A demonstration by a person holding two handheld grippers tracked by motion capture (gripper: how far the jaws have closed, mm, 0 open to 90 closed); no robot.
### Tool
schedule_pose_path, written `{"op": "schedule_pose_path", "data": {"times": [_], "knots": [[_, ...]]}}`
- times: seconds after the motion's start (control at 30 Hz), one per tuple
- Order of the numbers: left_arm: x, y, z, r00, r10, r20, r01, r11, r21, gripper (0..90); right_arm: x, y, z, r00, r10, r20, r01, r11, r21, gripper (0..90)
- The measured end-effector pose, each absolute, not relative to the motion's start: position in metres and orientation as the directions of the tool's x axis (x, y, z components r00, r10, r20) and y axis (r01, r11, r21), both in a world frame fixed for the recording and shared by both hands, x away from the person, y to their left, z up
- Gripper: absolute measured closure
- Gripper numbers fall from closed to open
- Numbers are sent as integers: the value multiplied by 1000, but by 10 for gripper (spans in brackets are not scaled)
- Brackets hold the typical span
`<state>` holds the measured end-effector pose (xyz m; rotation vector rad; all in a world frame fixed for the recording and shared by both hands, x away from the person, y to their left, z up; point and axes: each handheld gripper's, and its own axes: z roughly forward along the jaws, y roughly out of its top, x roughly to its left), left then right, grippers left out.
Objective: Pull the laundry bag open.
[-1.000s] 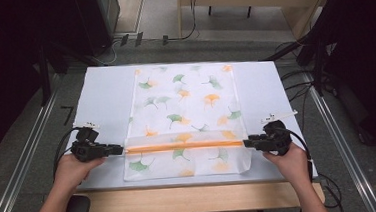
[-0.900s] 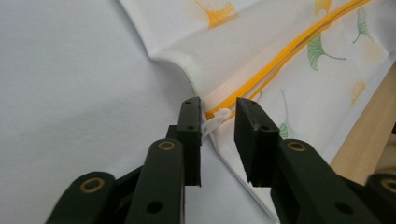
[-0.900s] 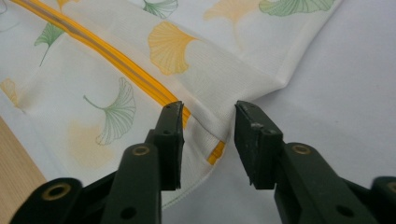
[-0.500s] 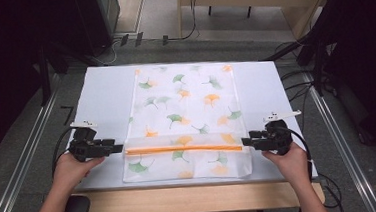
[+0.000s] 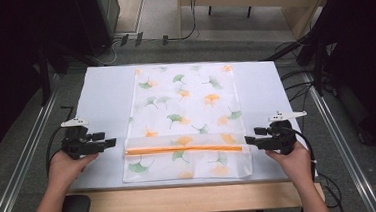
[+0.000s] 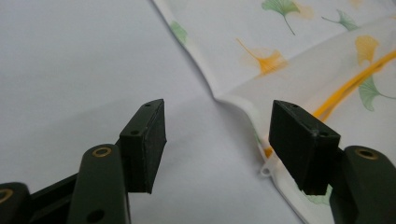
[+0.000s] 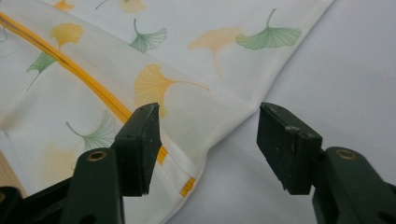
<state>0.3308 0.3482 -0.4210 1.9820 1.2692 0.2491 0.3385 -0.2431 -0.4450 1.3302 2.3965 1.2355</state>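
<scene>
Where the near end of the cloth [image 5: 184, 121] has been folded up over itself, an orange stripe [image 5: 184, 149] marks the folded edge, running from nine o'clock to three o'clock across the white table [image 5: 103, 99]. The cloth, printed with green and orange leaves, lies flat at the table's centre, its long axis from six to twelve o'clock. The folded band occupies the six o'clock end, near the table's wooden front edge [image 5: 192, 196].

The left gripper [image 5: 109, 141] rests on the bare table at nine o'clock of the stripe's left end, jaws pointing toward three o'clock, clear of the cloth with a strip of table between. In the left gripper view its jaws stand wide apart, gripping nothing, with the fold's corner [image 6: 224, 99] ahead between them.

The right gripper [image 5: 248, 140] sits at three o'clock of the stripe's right end, just beside the cloth's edge and nearer to it than the left gripper is to its side. In the right gripper view its jaws are likewise spread wide and empty, the fold's corner [image 7: 243, 109] lying between and just beyond them.

Judgement: each gripper faces its own end of the fold, so either can close on a corner by advancing along the stripe's line.
</scene>
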Motion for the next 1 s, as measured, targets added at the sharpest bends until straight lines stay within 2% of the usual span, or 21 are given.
{"op": "schedule_pose_path", "data": {"times": [0.17, 0.3, 0.33, 0.6, 1.0], "knots": [[336, 351, -419, 457, 869, -190, 676, -200, 710, 357, 337, -259, -448, -570, 794, 211, 612, 239, 754, 328], [338, 352, -420, 456, 871, -182, 680, -209, 703, 355, 338, -269, -450, -537, 819, 203, 608, 209, 766, 308], [339, 352, -421, 453, 873, -179, 681, -210, 702, 356, 338, -275, -451, -509, 836, 204, 616, 189, 765, 307], [340, 359, -424, 449, 875, -181, 692, -212, 690, 356, 337, -288, -451, -461, 865, 197, 611, 148, 778, 296], [341, 365, -426, 432, 883, -182, 703, -203, 681, 351, 337, -298, -455, -438, 880, 184, 619, 147, 772, 293]]}}
